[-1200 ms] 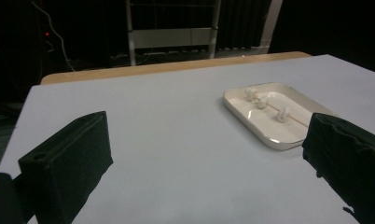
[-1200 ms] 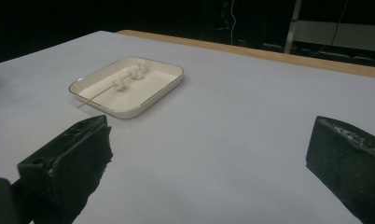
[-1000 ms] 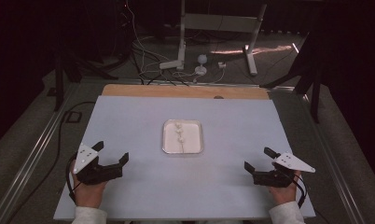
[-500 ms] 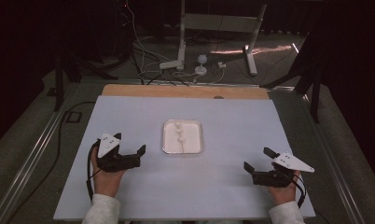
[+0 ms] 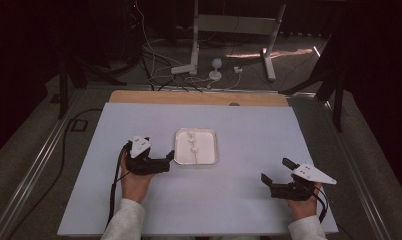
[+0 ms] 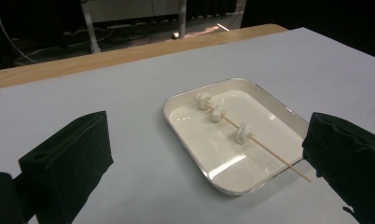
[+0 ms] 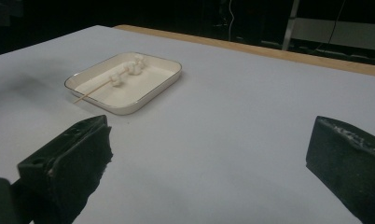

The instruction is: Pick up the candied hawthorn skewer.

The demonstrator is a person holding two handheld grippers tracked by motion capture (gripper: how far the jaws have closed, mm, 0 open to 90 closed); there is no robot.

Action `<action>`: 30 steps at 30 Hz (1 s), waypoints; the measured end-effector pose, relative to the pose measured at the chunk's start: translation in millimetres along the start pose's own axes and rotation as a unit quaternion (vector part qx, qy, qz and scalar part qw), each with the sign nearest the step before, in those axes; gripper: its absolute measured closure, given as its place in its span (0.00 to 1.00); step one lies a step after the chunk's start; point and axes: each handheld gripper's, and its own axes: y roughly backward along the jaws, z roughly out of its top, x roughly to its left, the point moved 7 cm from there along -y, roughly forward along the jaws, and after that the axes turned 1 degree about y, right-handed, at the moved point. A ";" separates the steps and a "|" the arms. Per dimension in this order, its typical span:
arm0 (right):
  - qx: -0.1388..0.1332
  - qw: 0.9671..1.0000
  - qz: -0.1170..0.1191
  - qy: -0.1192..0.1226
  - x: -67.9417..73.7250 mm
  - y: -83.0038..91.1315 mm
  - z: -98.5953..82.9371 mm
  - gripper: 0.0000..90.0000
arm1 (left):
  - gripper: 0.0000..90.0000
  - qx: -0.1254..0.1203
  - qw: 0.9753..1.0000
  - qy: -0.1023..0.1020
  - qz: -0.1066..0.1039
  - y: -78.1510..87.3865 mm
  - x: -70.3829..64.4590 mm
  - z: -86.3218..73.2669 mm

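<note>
A shallow white tray (image 5: 211,146) sits mid-table. In it lies a thin wooden skewer (image 5: 194,155) threaded with three white marshmallows (image 5: 191,140). My left gripper (image 5: 159,148) is open just left of the tray, one jaw near its front-left corner. In the left gripper view the tray (image 6: 274,99), skewer (image 6: 271,152) and marshmallows (image 6: 218,113) lie between and beyond the wide-apart jaws of the left gripper (image 6: 206,156). My right gripper (image 5: 276,170) rests open near the front right of the table, empty. The right gripper view has the tray (image 7: 125,110) far off to the left of the right gripper (image 7: 209,149).
The pale table top (image 5: 239,200) has a wooden strip (image 5: 199,97) along its far edge. Beyond it, on the floor, are cables and a metal stand (image 5: 194,65). Dark floor and rails flank the table.
My left gripper has moved right and forward from the front-left of the table to beside the tray. The right gripper has stayed put.
</note>
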 end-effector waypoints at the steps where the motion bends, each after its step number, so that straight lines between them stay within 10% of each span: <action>1: 0.000 1.000 0.000 0.000 -0.1 0.1 -0.1 0.00 | 0.02 0.002 1.000 -0.002 -0.001 -6.1 -3.9 1.1; 30: 0.005 1.000 -0.001 0.000 -1.5 -1.2 -1.8 0.00 | 0.06 0.070 0.998 0.005 -0.004 -77.8 -44.0 -14.7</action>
